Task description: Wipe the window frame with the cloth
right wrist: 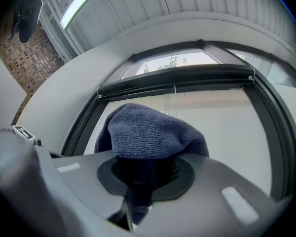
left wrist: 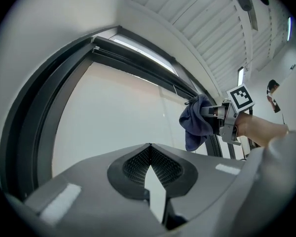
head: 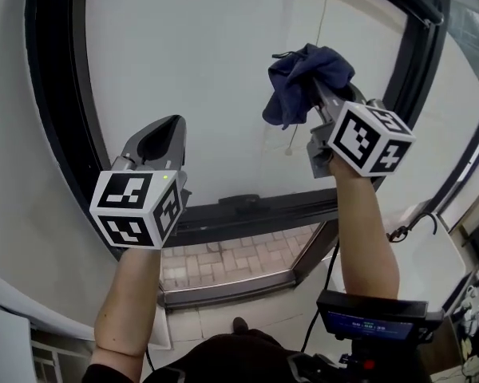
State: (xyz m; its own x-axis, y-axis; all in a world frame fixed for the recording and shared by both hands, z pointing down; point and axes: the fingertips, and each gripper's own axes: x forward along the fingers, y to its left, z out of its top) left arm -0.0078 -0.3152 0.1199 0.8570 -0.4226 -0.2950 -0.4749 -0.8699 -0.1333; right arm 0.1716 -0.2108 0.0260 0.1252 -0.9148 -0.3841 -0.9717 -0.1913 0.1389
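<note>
- The right gripper [head: 326, 96] is clamping its fingers on the cloth [head: 299, 78], bunching it ahead of the tips so that fabric, not plastic, would meet the frame [head: 419, 58].
- The cloth is hanging raised before the glass [head: 215, 70], near the frame's right side, seemingly not touching it yet.
- The left gripper [head: 168, 130] is hovering empty, fingers meeting at the tips, probably just out of the way.

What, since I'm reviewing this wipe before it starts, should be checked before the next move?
1. Cloth clamped in right gripper: ok.
2. Left gripper shut, empty, apart from cloth: ok.
3. Cloth on window frame: not ok, it is before the pane, left of the frame's right side.
4. Cloth touching the pane: cannot tell.
5. Hanging cord clear of cloth: cannot tell, it runs behind the cloth in the head view.
</note>
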